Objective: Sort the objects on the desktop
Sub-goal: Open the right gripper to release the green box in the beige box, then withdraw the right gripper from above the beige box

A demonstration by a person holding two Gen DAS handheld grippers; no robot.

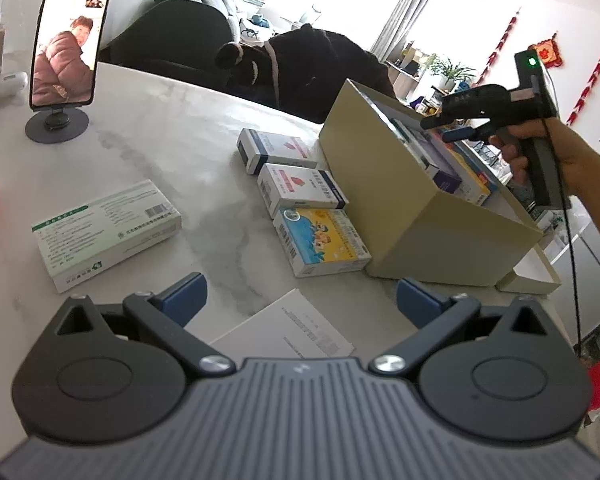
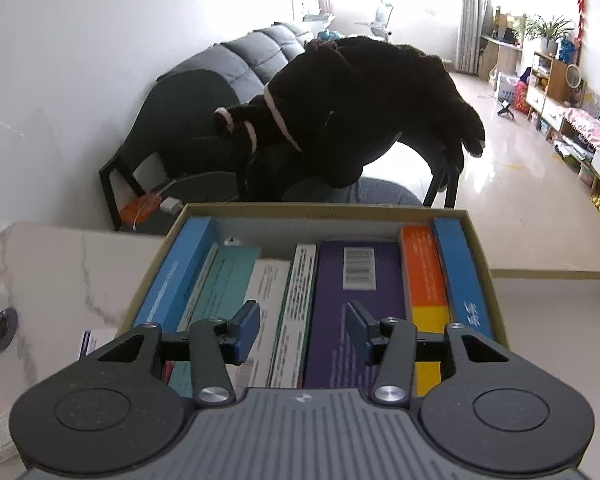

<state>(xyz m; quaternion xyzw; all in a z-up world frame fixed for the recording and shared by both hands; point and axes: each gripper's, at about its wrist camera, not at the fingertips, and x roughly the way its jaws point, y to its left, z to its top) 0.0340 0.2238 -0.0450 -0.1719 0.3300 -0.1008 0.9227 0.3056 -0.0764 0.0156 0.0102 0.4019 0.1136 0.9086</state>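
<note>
Sorting looks better than half done, judging by how things lie: the beige box (image 2: 476, 216) at the right end of the desk (image 1: 172, 128) already holds a row of slim cartons standing on edge side by side, among them a blue one (image 2: 176, 276) at the left wall, a teal one (image 2: 228, 272), a white one with green edging (image 2: 296, 312), a broad purple one with a barcode label (image 2: 356, 280), an orange-and-yellow one (image 2: 424, 276) and another blue one (image 2: 460, 276) at the right wall. The right claw (image 2: 302, 330) hangs just above the white and purple cartons, its blue pads partly apart and pressing on nothing, so it holds nothing. Left to do, as I judge it, are the cartons lying flat on the marble top: a long white-and-green box (image 1: 108, 232) well apart to the left, and three small ones in a file just beside the box's near wall, two white with blue ends (image 1: 280, 152) (image 1: 300, 188) and one with a cartoon print (image 1: 324, 240). A white printed leaflet (image 1: 296, 328) lies near the left claw (image 1: 300, 294), which stands wide open and empty over the desk. The box's lid (image 1: 532, 276) lies beside it.
</note>
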